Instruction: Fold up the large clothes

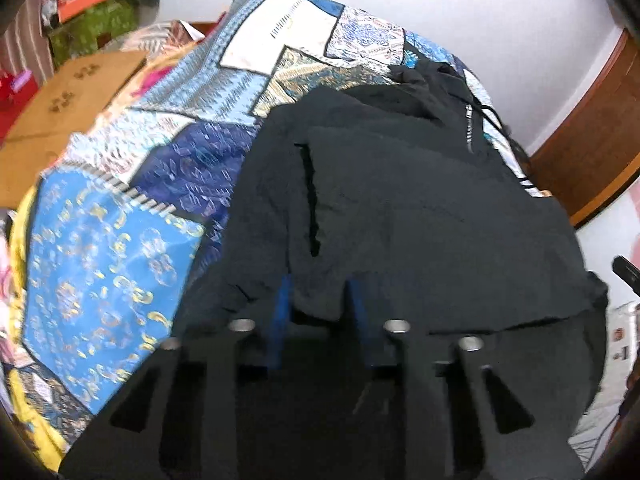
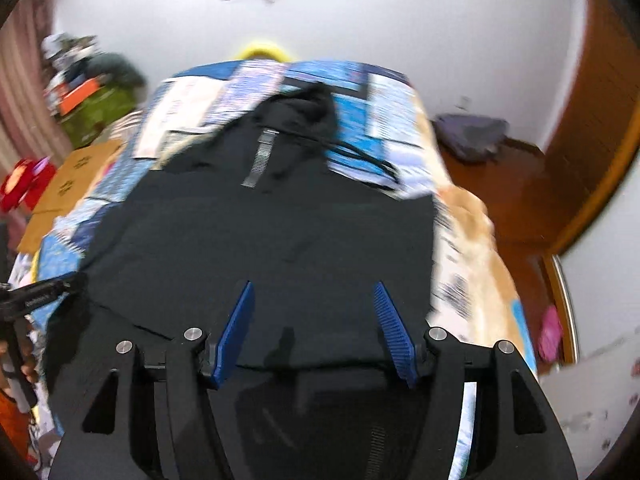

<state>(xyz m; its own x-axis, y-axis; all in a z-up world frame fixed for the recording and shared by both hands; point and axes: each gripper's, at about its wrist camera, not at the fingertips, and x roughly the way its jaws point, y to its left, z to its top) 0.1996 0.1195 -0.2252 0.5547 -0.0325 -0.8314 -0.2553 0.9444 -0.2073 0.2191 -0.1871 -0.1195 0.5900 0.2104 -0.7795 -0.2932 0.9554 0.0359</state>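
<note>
the left gripper (image 1: 320, 300) has a fold of the black hooded jacket (image 1: 400, 208) bunched between its blue fingers (image 1: 285, 300); the cloth fills the gap, so the tongs look clamped on the near hem, though the fingertips themselves are buried and the pinch is a judgement. the right gripper (image 2: 316, 320) hangs with its two blue fingers (image 2: 240, 320) spread wide apart over the same hem, gripping nothing.

from both tongs the jacket runs straight ahead: hem nearest, then the body, then the metal zipper (image 2: 260, 156), then the hood (image 2: 308, 100) farthest off. its long axis therefore points away from the grippers. the left tongs already have cloth, so they are the nearer; the right ones sit just above the hem's right part and would probably need to drop and close before the hem can be carried forward toward the hood.

counted: one jacket, one zipper, one dark pocket slit (image 1: 312, 200), two grippers. under it all lies one patchwork bedspread (image 1: 120, 240), and left of it, one cardboard sheet (image 1: 72, 96).
</note>
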